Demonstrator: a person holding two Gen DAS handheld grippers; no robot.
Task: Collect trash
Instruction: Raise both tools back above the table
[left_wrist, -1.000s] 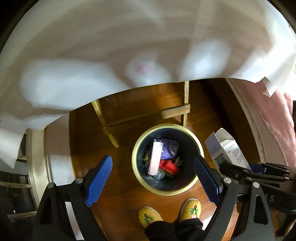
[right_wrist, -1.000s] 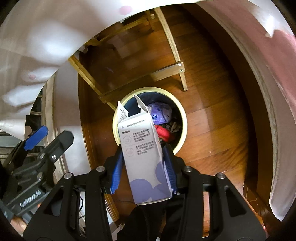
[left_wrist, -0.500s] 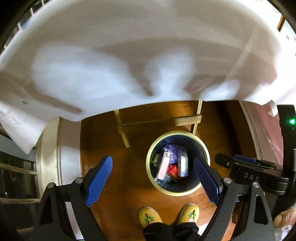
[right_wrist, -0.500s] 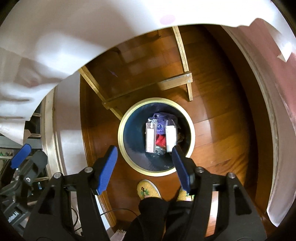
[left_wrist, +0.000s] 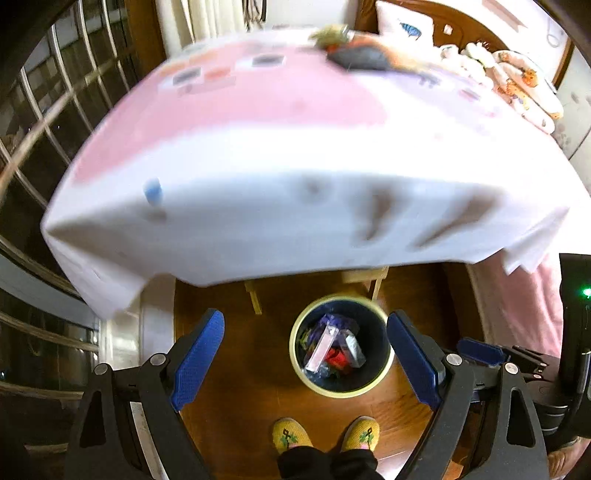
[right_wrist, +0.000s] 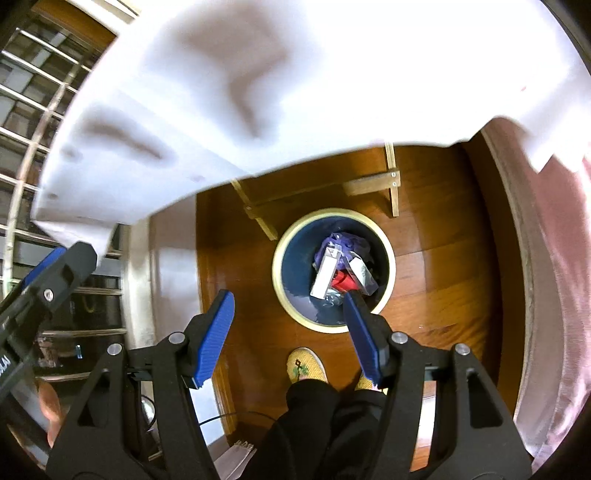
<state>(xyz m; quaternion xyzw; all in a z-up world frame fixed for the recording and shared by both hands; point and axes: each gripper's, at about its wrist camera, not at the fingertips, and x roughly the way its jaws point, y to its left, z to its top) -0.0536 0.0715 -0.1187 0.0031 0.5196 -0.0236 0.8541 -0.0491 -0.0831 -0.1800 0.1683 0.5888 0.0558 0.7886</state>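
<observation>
**Both grippers empty above the bin; more trash on the table**

Left wrist view: left gripper (left_wrist: 304, 362) spread wide, nothing btwn the blue pads (left_wrist: 199, 354). Below it on the wood floor (left_wrist: 236, 369), the round waste bin (left_wrist: 301, 363) w/ pale rim and dark inside. In the bin: two small cartons (left_wrist: 325, 347), a purple wrapper (left_wrist: 334, 321), a red scrap (left_wrist: 338, 356). Person's yellow slippers (left_wrist: 290, 439) just beside the bin's near edge. Above, a table w/ pink-and-white cloth (left_wrist: 295, 166), blurred; at its far edge a dark grey item w/ orange and green bits (left_wrist: 360, 55), prob. remaining trash, too blurred to name. A small blue spot (left_wrist: 152, 190) near the cloth's front edge, can't tell what. Right gripper's body shows at the right edge.

Right wrist view: right gripper (right_wrist: 288, 325) also open, holding nothing; bin (right_wrist: 284, 254) sits beyond its tips, right pad overlapping the rim in pic only. Cartons (right_wrist: 325, 273) lean upright inside, wrapper (right_wrist: 343, 242) behind. Table legs (right_wrist: 391, 184) just past the bin.

Handling, judged: cartons look light, thin-walled, crushable; pinch across the narrow flat sides, mid-body, gentle squeeze. Wrappers soft, slippery; grab a bunched fold. The table item: take it at the firmest-looking part.
</observation>
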